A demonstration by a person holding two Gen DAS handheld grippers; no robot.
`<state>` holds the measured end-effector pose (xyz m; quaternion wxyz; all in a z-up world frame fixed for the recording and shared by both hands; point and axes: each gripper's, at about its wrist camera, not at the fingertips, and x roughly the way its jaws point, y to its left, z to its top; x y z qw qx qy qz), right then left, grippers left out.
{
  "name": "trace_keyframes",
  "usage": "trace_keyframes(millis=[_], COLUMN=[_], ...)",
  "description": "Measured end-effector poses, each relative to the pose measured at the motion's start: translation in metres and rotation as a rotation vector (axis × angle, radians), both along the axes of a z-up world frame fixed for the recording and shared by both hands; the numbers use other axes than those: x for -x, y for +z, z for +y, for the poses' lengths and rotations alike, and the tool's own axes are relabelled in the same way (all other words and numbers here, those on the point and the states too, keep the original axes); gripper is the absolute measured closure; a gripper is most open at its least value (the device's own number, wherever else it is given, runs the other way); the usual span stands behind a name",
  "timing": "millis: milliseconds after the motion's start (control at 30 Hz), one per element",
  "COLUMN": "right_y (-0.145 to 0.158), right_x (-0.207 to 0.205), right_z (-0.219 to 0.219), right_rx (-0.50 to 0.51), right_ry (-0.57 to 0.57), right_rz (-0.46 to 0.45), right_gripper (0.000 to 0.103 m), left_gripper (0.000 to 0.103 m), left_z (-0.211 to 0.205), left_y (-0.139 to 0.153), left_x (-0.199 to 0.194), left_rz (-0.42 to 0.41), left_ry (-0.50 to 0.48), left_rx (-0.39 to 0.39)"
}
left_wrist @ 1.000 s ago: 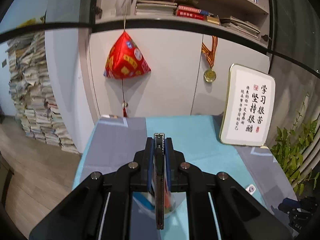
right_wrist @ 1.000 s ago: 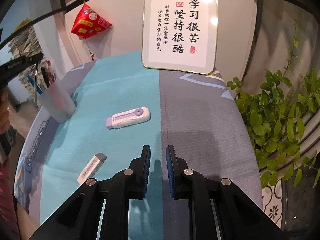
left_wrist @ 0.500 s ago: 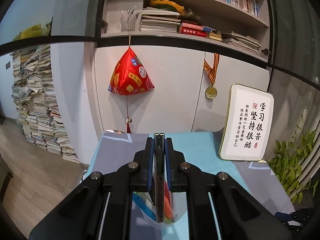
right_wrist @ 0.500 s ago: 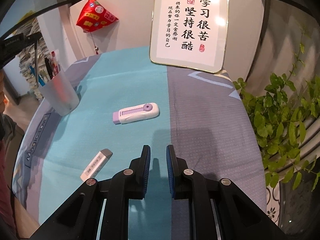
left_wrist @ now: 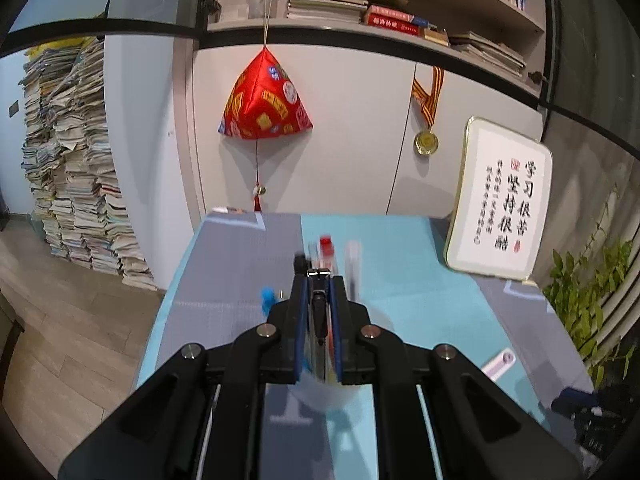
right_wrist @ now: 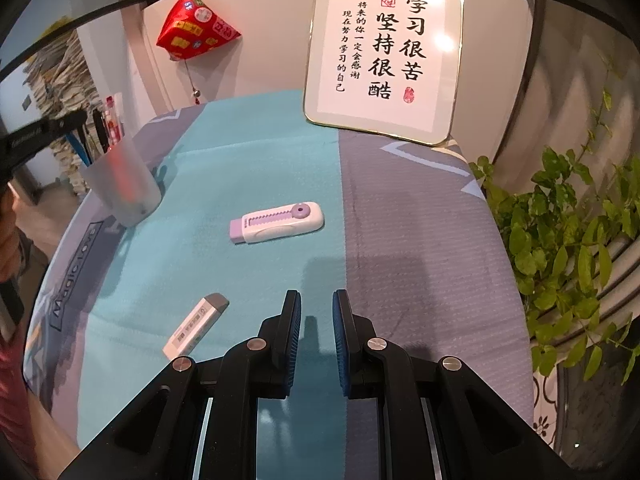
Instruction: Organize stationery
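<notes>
My left gripper [left_wrist: 319, 300] pinches a dark pen [left_wrist: 319, 316] upright over the cup [right_wrist: 122, 184] near the bench's left edge, lined up to drop in. Right gripper [right_wrist: 316, 320] idles, fingers nearly together, empty; eraser [right_wrist: 195, 326] and cutter [right_wrist: 277, 223] wait mid-bench.

left wrist: faces cabinet | right wrist: looks down | shared: framed sign [left_wrist: 502, 200], cup [right_wrist: 122, 178]
</notes>
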<state>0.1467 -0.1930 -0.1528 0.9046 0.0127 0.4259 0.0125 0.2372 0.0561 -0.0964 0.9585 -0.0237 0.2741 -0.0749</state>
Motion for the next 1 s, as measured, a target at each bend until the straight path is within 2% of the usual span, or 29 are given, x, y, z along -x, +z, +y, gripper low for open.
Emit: trace_keyframes(millis=[200, 400, 500, 567, 633, 733, 933, 1000], right_y=[-0.001, -0.003, -0.007, -0.009, -0.01, -0.013, -0.032, -0.032], right_x=[-0.001, 0.0, -0.003, -0.007, -0.01, -0.016, -0.03, -0.031], right_z=[0.007, 0.022, 0.03, 0.038, 0.047, 0.058, 0.078, 0.084], right_rx=[0.008, 0.005, -0.02, -0.025, -0.037, -0.043, -0.053, -0.03], right_ry=[0.014, 0.074, 0.092, 0.093, 0.095, 0.092, 0.06, 0.04], right_rz=[0.008, 0.021, 0.05, 0.07, 0.076, 0.114, 0.229, 0.219], right_gripper=[0.088, 0.088, 0.087, 0.07, 0.059, 0.057, 0.057, 0.057], left_gripper=[0.093, 0.092, 0.084, 0.083, 0.083, 0.081, 0.081, 0.081], left_z=[0.008, 0.015, 0.019, 0.022, 0.022, 0.022, 0.031, 0.034], left_y=[-0.012, -0.008, -0.006, -0.007, -0.009, -0.016, -0.029, -0.032], left_x=[0.015, 0.037, 0.051, 0.062, 0.071, 0.083, 0.091, 0.09], left_rz=[0.037, 0.0, -0.021, -0.038, -0.052, -0.057, -0.04, -0.031], left_ry=[-0.006, 0.008, 0.008, 0.006, 0.004, -0.011, -0.03, -0.028], left_rx=[0.028, 0.029, 0.046, 0.045, 0.026, 0.006, 0.019, 0.022])
